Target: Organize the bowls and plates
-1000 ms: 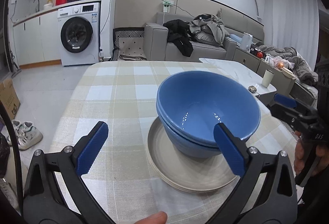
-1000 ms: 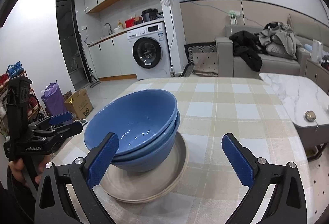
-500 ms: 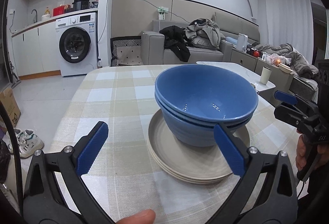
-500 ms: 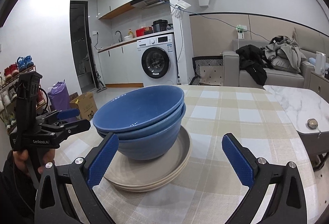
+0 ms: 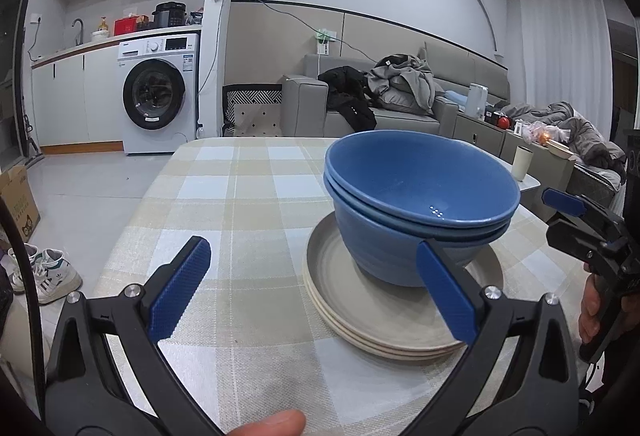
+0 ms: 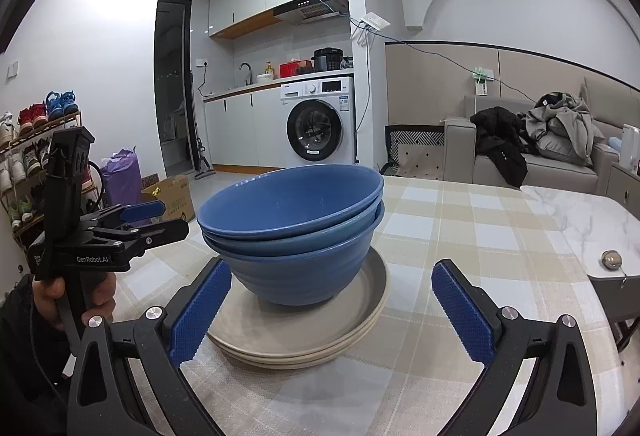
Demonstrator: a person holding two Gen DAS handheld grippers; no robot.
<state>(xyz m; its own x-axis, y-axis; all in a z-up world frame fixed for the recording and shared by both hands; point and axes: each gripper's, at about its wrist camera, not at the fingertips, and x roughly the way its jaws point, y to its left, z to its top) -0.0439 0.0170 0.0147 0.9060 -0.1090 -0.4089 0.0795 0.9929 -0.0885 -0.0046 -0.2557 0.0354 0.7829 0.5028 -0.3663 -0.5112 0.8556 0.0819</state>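
bowls: blue bowls (image 6: 294,232) nested, sitting on the plates
plates: beige plates (image 6: 304,336) stacked on the checked surface (image 5: 240,204)
left gripper (image 5: 312,292): fingers wide, empty, beside the plates
right gripper (image 6: 332,310): fingers wide, empty
progress: stacking looks finished; nothing visibly left

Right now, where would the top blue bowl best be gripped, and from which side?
Grip the top blue bowl by its thin rim. It sits nested and slightly tilted, so its rim stands proud of the lower bowl. Likely easiest from the open right gripper's side, one finger inside, one outside.
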